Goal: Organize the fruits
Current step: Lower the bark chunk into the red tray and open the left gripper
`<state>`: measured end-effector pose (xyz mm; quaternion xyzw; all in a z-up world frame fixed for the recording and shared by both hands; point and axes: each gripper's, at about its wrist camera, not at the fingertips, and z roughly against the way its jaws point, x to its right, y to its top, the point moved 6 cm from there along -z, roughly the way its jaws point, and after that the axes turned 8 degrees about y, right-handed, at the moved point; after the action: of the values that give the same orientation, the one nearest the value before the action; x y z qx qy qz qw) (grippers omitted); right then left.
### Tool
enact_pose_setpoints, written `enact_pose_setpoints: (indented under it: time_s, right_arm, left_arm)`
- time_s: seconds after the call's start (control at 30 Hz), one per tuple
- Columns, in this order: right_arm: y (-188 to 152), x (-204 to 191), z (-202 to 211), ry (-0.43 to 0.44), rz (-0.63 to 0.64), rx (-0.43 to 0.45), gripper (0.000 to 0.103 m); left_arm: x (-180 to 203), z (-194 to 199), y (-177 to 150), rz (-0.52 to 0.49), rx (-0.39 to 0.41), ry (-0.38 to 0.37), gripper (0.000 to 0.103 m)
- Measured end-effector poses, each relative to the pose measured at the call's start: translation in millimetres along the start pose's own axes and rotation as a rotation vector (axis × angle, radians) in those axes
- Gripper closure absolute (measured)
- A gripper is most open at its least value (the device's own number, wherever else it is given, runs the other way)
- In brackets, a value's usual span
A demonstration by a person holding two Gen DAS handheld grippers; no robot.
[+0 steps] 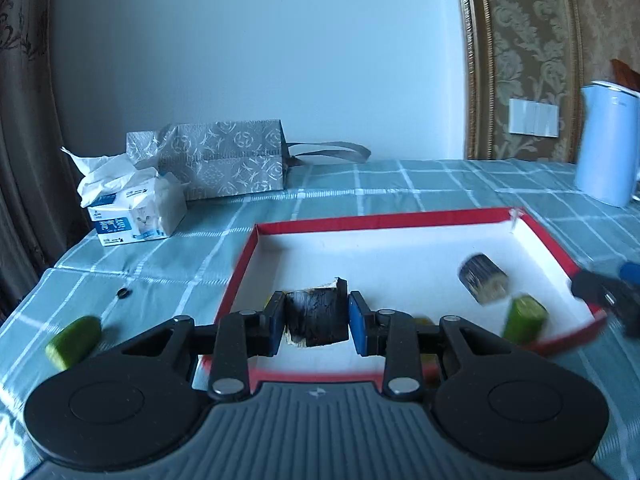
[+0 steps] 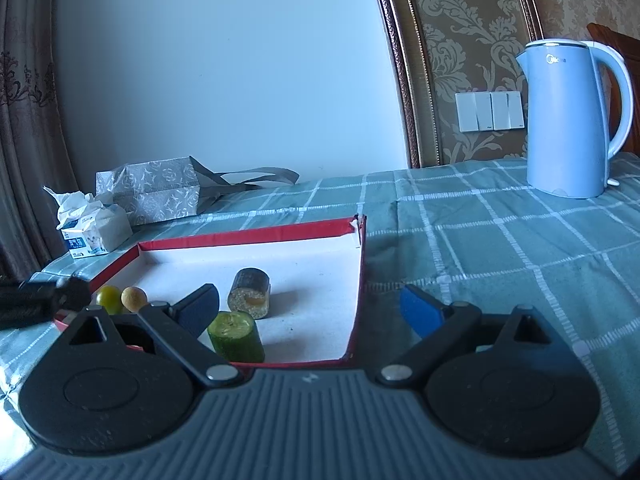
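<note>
Left wrist view: the left gripper (image 1: 316, 320) at lower centre clamps a dark roll (image 1: 316, 316) over the red-rimmed tray (image 1: 380, 220); a green cucumber piece (image 1: 74, 342) lies on the cloth at lower left.

Right wrist view: the right gripper (image 2: 312, 312) gapes wide with nothing between its fingers, above another cucumber piece (image 2: 236, 338) inside the tray (image 2: 248, 236) at lower centre.

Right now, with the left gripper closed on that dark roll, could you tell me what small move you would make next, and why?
I would probably lower the left gripper slightly and open it, leaving the dark roll in the red-rimmed box. The roll already seems to sit over the box's white floor, near the front rim, beside another dark roll and a cucumber piece. The right gripper is open and empty.
</note>
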<state>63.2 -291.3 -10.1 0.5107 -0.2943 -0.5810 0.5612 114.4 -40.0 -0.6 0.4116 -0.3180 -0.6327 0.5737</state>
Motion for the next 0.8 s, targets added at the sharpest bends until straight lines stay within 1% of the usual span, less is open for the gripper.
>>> enact_pose_setpoints:
  time_s: [0.13,0.2,0.33,0.47,0.53,0.6,0.63,0.73,0.77,0.8]
  right_arm:
    - [-0.2,1.9,-1.5,-0.004,-0.003,-0.005,0.006]
    - [-0.4,1.3,-2.8,-0.004,0.0,-0.008,0.006]
    - [-1.0,1.1,-4.8,-0.003,0.002,-0.016,0.006]
    - [-1.4,2.6,-5.2,-0.002,-0.001,-0.018,0.006]
    - [-1.8,2.9,-5.7,-0.002,0.0,-0.021,0.006]
    - [-2.1,3.6,-6.4,-0.002,0.0,-0.023,0.006]
    - [-2.2,3.5,-6.5,-0.002,0.0,-0.024,0.006]
    - [-2.3,3.8,-7.2,-0.003,-0.002,-0.025,0.006]
    - [-2.4,3.8,-7.7,-0.003,-0.002,-0.027,0.006]
    - [-2.6,3.7,-8.0,-0.003,-0.002,-0.028,0.006]
  left_arm:
    - [9.8,-18.8,8.2,-0.022,0.006,0.029,0.071]
    - [12.5,-25.9,10.2,-0.022,0.0,0.029,0.071]
    - [11.3,-37.2,10.1,-0.012,-0.013,0.058,0.07]
    - [8.2,-38.2,10.3,-0.012,-0.004,0.072,0.069]
    - [7.1,-37.4,10.1,-0.014,-0.004,0.068,0.067]
    - [4.5,-35.0,9.7,-0.005,-0.006,0.072,0.058]
    - [2.3,-31.7,9.5,0.004,-0.001,0.07,0.056]
    - [-4.7,-14.3,9.7,0.017,0.041,0.05,0.038]
    - [-8.1,-5.6,9.1,0.023,0.058,0.042,0.027]
    - [-12.1,3.7,8.0,0.034,0.077,0.028,0.02]
